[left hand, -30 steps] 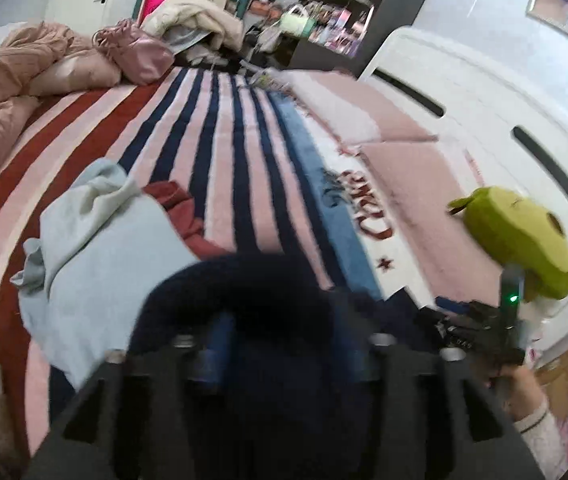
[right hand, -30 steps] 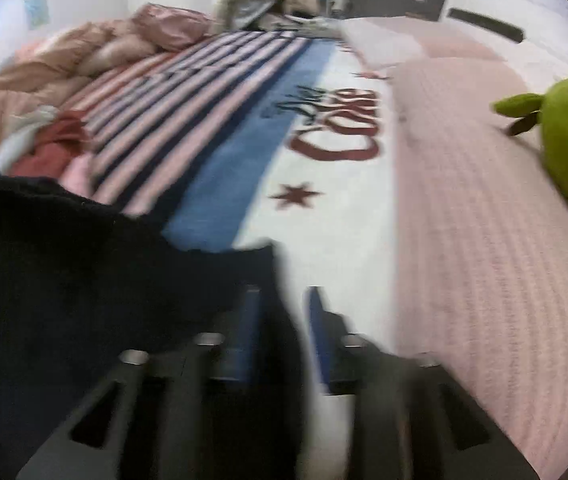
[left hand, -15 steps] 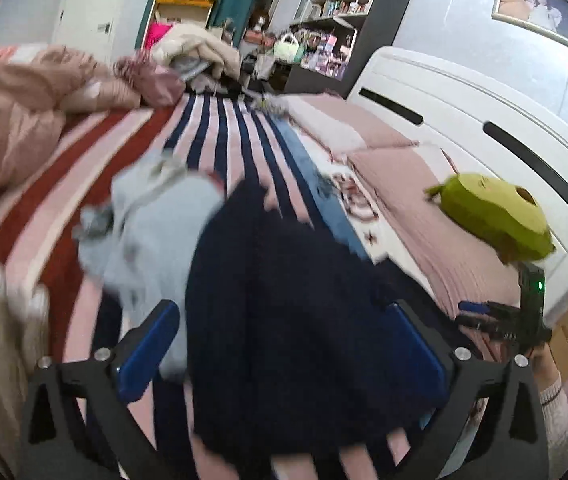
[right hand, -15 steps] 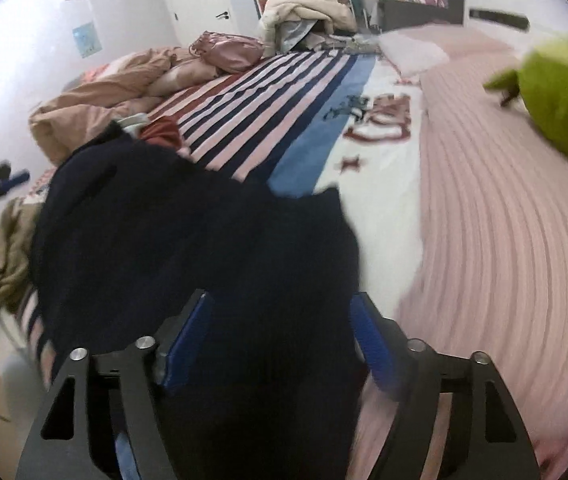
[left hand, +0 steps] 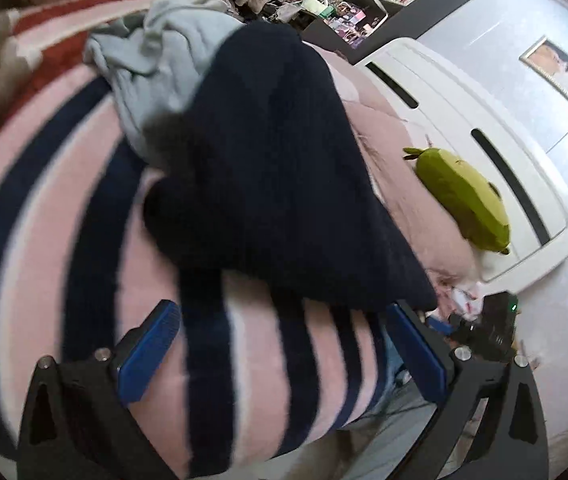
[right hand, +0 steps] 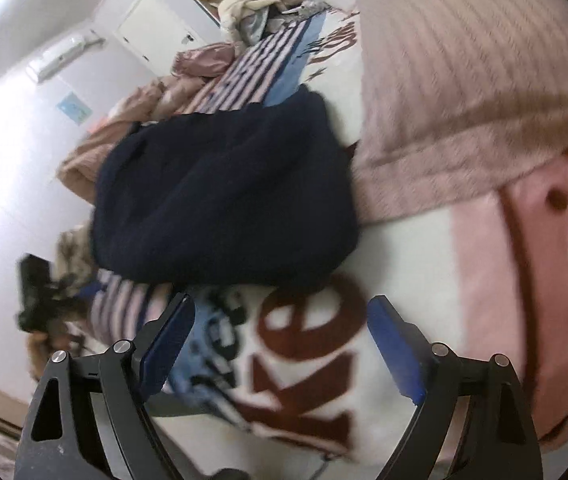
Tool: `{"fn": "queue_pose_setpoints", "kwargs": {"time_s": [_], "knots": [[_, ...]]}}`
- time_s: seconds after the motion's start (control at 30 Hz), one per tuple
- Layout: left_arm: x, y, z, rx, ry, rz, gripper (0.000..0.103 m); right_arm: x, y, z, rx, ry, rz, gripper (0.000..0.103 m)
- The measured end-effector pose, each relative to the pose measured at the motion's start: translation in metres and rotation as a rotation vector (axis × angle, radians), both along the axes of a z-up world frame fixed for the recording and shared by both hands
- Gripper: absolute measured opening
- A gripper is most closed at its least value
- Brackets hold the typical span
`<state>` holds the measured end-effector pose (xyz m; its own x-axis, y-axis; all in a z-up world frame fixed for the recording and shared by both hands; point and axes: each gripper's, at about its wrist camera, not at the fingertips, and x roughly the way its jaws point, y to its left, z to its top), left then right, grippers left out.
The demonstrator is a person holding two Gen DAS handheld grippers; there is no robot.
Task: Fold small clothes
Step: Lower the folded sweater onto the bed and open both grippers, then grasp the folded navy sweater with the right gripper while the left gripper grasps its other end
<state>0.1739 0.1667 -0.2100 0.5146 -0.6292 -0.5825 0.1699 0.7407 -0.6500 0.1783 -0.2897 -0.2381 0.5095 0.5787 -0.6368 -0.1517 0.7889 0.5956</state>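
A dark navy knitted garment point(left hand: 284, 168) lies folded in a heap on the striped blanket point(left hand: 63, 208); the right wrist view shows the same navy garment point(right hand: 223, 200) resting on the printed part of the blanket. My left gripper point(left hand: 279, 324) stands wide open just short of its near edge, nothing between the blue pads. My right gripper point(right hand: 281, 316) is open and its jaws are still opening, with only the blanket point(right hand: 304, 360) between them. A pale blue garment point(left hand: 163, 60) lies crumpled behind the navy one.
A green plush toy point(left hand: 464, 200) lies on the pink ribbed cover point(right hand: 464, 80) by the white headboard point(left hand: 484, 128). Pink bedding point(right hand: 123, 120) is piled at the far side. Shelves point(left hand: 364, 4) stand beyond the bed. Each wrist view catches the other gripper at the bed's edge.
Both grippers let go of the navy garment, which dropped onto the bed. Both drew back toward the bed's near edge with jaws spread wide, and both views rolled.
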Motion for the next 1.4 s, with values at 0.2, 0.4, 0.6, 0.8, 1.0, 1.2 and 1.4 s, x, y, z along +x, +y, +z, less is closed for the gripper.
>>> {"fn": "queue_pose_setpoints", "kwargs": {"time_s": [0.2, 0.4, 0.6, 0.8, 1.0, 1.2, 1.4], "knots": [[0.032, -0.022, -0.006, -0.079, -0.017, 0.037, 0.102, 0.019, 0.023, -0.008, 0.129, 0.027, 0.008, 0.096], [0.056, -0.022, -0.020, -0.153, 0.014, 0.131, 0.102, 0.050, 0.033, -0.013, 0.248, 0.065, -0.051, 0.100], [0.062, -0.026, -0.024, -0.113, 0.039, 0.215, 0.045, 0.066, 0.035, -0.019, 0.186, 0.042, -0.176, 0.044], [0.036, -0.036, -0.001, -0.021, -0.037, 0.157, 0.029, 0.050, 0.031, -0.013, 0.152, -0.033, -0.198, 0.019], [-0.018, -0.041, 0.015, 0.018, -0.059, 0.104, 0.029, 0.016, 0.027, 0.007, 0.099, -0.089, -0.142, 0.019], [-0.074, -0.038, 0.001, 0.038, -0.026, 0.059, 0.031, -0.037, 0.021, 0.014, 0.030, -0.092, -0.075, 0.019], [-0.079, -0.020, -0.022, -0.048, 0.043, 0.125, 0.059, -0.047, 0.026, 0.004, -0.059, -0.039, -0.064, 0.033]]}}
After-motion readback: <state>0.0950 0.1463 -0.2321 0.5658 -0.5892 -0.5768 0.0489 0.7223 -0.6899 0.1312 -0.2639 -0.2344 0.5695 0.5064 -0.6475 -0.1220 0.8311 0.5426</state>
